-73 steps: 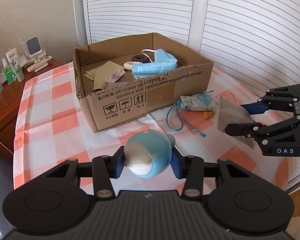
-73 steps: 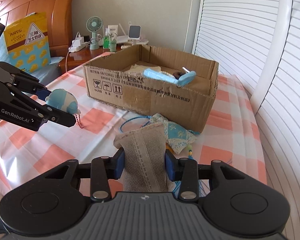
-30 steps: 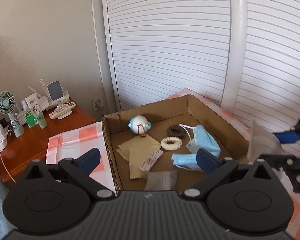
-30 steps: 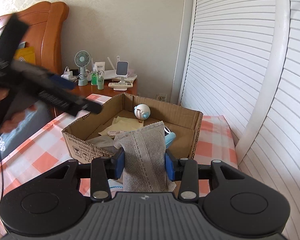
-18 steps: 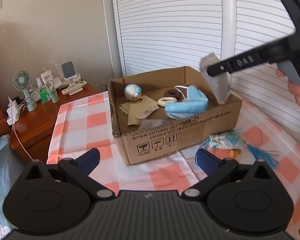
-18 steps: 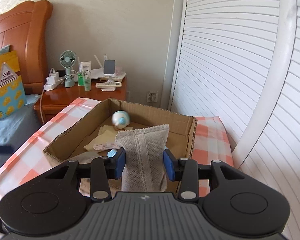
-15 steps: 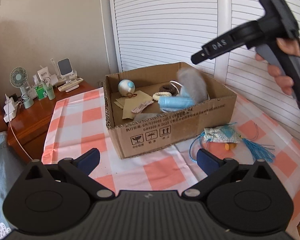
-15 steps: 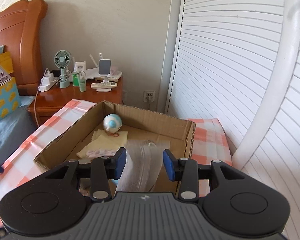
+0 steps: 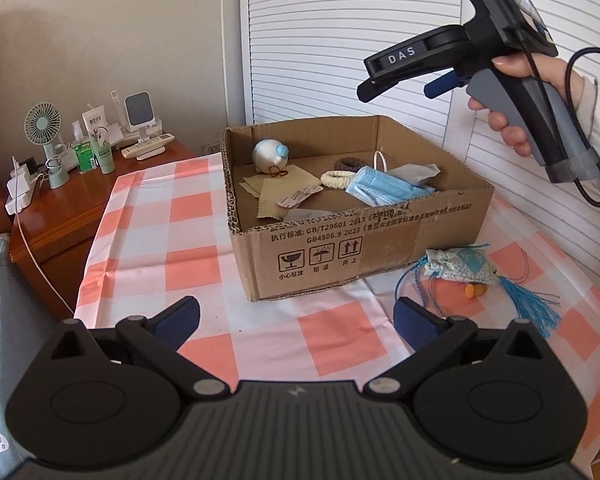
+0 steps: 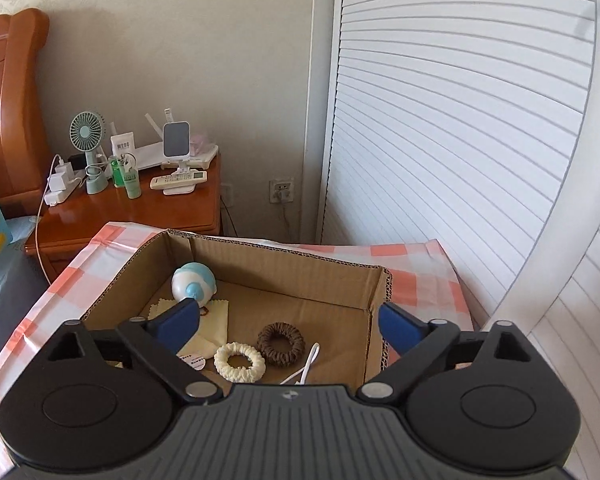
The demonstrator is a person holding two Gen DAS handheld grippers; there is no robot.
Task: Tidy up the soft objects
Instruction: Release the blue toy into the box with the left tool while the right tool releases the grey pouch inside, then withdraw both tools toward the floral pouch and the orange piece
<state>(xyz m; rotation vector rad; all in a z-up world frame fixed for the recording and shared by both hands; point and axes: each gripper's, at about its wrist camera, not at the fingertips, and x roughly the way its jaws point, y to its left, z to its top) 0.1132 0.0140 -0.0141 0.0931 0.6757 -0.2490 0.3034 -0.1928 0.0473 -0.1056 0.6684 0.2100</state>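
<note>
Fingers (image 10: pixel 172 322) of the right gripper (image 10: pixel 288 324) are opening with nothing between them above the cardboard box (image 9: pixel 380 236), so the grey pouch (image 9: pixel 414 172) is left inside, while the left gripper (image 9: pixel 296 316) is held spread and empty.

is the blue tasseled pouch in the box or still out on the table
Out. The pouch lies on the checked cloth beside the cardboard box, outside its front wall.

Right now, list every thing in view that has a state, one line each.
Cardboard box: open-topped, upright on the table.
Grey pouch: in the box, lying on the face mask.
Blue plush ball: in the box's far corner.
Drawstring pouch: outside the box, on the checked cloth.
Left gripper: open, empty.
Right gripper: jaws opening, empty.
</note>
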